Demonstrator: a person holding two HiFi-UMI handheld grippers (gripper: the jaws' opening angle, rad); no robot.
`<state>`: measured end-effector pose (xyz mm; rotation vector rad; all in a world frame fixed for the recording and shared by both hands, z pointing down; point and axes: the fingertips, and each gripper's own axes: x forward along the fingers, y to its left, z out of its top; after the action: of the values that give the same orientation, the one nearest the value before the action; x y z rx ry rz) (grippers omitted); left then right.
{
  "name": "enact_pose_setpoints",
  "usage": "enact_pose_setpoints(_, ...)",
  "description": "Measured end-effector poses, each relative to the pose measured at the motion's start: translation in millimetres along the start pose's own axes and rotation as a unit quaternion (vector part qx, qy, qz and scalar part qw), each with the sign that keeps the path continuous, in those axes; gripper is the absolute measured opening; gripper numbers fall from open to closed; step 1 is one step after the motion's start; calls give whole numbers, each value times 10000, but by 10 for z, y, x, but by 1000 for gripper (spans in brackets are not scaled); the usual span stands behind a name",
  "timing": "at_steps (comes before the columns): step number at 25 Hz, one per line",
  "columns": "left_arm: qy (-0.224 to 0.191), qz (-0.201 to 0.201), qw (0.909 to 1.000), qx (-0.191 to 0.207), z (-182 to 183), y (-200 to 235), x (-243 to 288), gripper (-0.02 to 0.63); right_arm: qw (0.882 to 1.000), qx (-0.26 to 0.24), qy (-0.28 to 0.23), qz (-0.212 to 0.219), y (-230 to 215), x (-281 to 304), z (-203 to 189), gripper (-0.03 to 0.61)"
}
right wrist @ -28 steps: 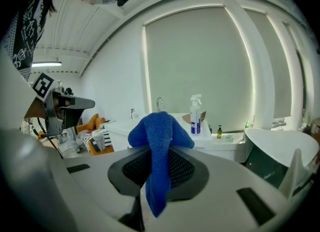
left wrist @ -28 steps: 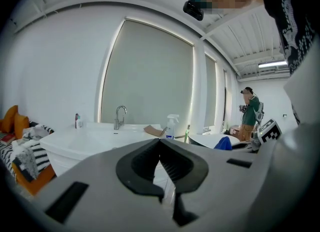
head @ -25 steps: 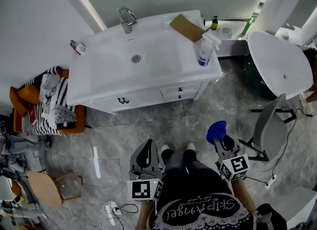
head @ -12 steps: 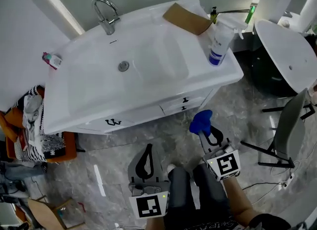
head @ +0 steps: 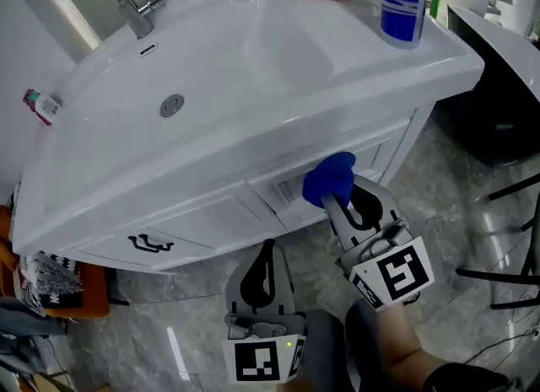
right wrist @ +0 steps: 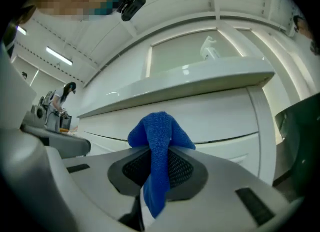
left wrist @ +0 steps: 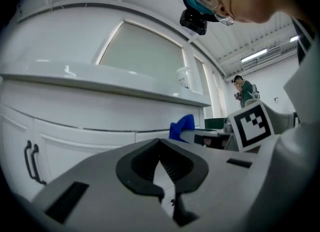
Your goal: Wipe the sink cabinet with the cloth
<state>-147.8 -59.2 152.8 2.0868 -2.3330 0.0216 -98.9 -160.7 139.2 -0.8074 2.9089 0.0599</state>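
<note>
Closer than a second ago, both tools have come up to the white sink cabinet. The left tool hangs low, jaws together on nothing. The right tool pinches the blue cloth by a fold, its bunched end just beside the drawer front. Being soft, light and floppy, the cloth likely needs a firm mid-fold grip.

Grey hand-held grippers, black-white marker cubes

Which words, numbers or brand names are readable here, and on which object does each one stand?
No text is readable.
Bottle: print on blue label too blurred.
Small tube: print too small.
Left tool and right tool: square marker patterns only, no letters.
</note>
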Motion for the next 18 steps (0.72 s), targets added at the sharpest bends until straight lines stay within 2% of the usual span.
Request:
enact_pose_setpoints(4,-126,120,9998,65,-470,148,165,5,9979,-156,-538,328,219,145,-61,61)
enact_pose_setpoints(10,-53,120,9994,306,-853,251,150,5,9922,-274,-1118,480,504,321,-333,60)
enact_pose_setpoints(15,142,4,9986,513,-1144,284,116,5,9933,-197,-990,559,580,387,-333,60)
enact_pose_setpoints(18,244,-37,9977,632,-1317,314,102,5,9895,-396,-1230,647,556,394,-285,60)
